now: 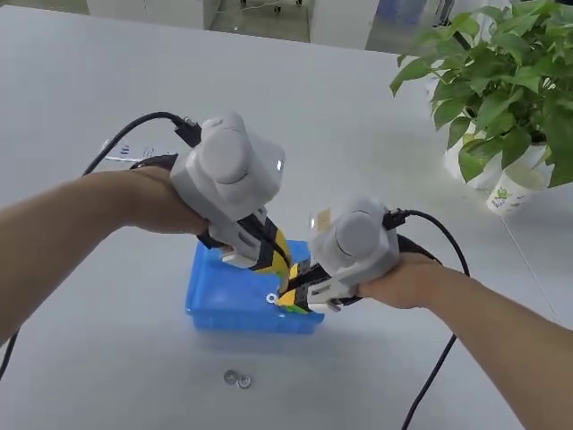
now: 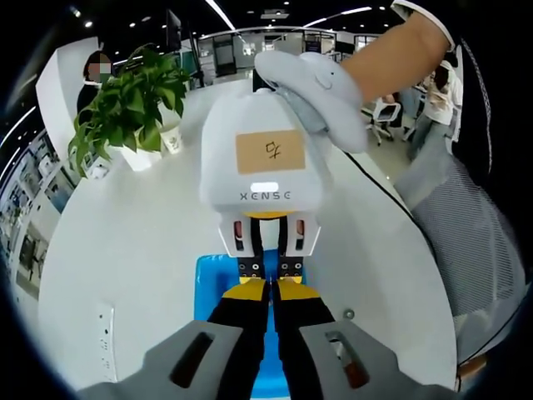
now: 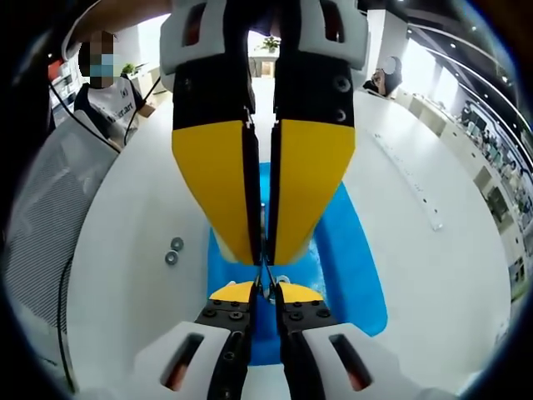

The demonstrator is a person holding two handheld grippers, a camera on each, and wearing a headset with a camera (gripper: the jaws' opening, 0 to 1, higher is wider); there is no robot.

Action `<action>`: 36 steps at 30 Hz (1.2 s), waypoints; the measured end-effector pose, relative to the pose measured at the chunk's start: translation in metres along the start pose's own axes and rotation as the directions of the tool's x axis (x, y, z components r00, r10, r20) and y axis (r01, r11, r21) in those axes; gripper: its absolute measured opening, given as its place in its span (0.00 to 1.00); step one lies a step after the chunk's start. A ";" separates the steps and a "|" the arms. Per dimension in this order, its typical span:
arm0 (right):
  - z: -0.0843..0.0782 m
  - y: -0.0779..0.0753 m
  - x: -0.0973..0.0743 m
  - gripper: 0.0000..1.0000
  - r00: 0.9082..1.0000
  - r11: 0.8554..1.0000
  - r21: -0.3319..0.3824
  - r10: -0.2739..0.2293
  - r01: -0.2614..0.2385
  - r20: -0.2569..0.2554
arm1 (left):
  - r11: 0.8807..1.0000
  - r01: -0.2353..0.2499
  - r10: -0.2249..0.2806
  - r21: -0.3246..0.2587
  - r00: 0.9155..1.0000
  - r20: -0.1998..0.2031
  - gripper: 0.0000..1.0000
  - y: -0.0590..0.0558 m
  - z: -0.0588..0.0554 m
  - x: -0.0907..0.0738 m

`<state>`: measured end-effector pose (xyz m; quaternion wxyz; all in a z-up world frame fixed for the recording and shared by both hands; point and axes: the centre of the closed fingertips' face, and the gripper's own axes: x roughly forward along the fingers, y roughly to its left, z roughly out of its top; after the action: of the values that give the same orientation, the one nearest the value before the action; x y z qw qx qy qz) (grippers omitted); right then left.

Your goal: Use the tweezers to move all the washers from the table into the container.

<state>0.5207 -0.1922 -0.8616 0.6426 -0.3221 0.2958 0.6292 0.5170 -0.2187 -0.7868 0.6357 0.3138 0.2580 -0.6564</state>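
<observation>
Both grippers meet tip to tip over the blue container (image 1: pixel 210 305). My left gripper (image 1: pixel 276 265) comes down from the upper left with its yellow-tipped jaws close together, a thin slit between them. My right gripper (image 3: pixel 265 292) comes in from the right, shut on the thin tweezers (image 3: pixel 265 273), which poke out toward the left gripper's jaws. A washer (image 1: pixel 271 297) sits at the tweezers' tip inside the container (image 3: pixel 350 275). Two washers (image 1: pixel 237 380) lie on the table in front of the container, also visible as washers (image 3: pixel 173 251) in the right gripper view. Another washer (image 2: pixel 349 314) lies beside the container (image 2: pixel 206 292).
A potted plant (image 1: pixel 501 81) in a white pot stands at the table's far right. Black cables (image 1: pixel 134 134) trail from both grippers across the grey table (image 1: pixel 107 72). People sit at the far side in the gripper views.
</observation>
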 end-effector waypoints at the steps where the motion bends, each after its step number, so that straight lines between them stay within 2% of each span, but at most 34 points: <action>1: 0.000 0.000 0.001 0.11 1.000 1.000 -0.002 0.000 0.000 -0.003 | 1.000 0.000 0.000 0.000 1.000 -0.001 0.06 0.000 0.000 0.000; 18: 0.000 -0.001 -0.003 0.11 1.000 1.000 -0.012 -0.004 0.004 -0.004 | 1.000 -0.003 0.003 -0.005 1.000 0.001 0.06 -0.001 0.003 -0.001; 25: 0.006 -0.002 -0.010 0.11 1.000 1.000 -0.013 -0.013 0.013 0.009 | 1.000 -0.014 0.014 -0.006 1.000 0.006 0.06 -0.002 0.009 -0.008; 36: 0.025 0.000 -0.024 0.11 0.998 0.999 -0.025 -0.042 0.043 0.041 | 1.000 -0.029 0.029 0.004 1.000 0.013 0.05 -0.003 0.021 -0.029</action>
<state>0.5190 -0.1877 -0.8272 0.6574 -0.3236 0.2677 0.6257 0.5122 -0.2146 -0.7519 0.6460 0.3148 0.2480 -0.6497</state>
